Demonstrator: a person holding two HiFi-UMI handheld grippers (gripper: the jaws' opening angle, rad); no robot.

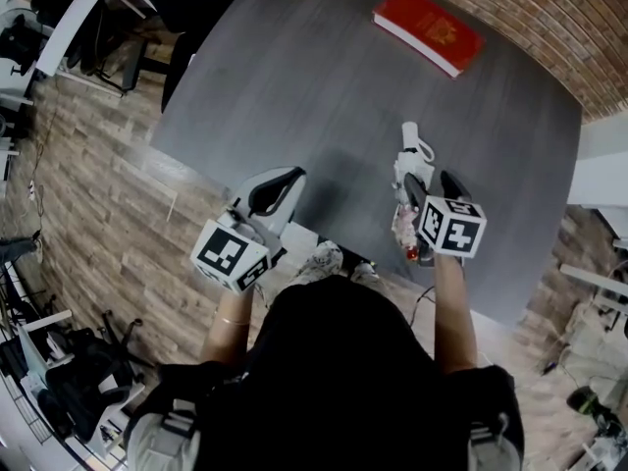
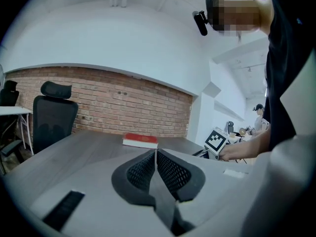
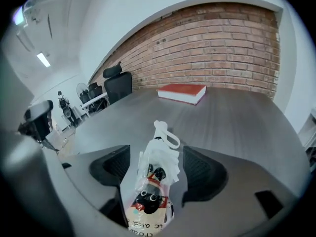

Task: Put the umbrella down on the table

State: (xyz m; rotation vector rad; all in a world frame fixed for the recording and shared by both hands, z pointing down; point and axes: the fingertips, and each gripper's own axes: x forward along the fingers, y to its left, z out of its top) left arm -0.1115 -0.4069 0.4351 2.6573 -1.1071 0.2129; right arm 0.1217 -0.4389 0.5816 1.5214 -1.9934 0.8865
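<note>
Straddles umbrella [image 3: 154, 158] lying on table [image 1: 294, 86] with right gripper [image 3: 157, 169] spread wide; holds left gripper [image 2: 156, 154] at 9 o'clock, fingers pressed together, empty

The umbrella [image 3: 154, 181] is coloured white, with a red-and-black cartoon print seen on its body. The table [image 1: 294, 86] is grained in dark grey. A red book [image 1: 428, 29], white-edged, is seen at one o'clock.
</note>
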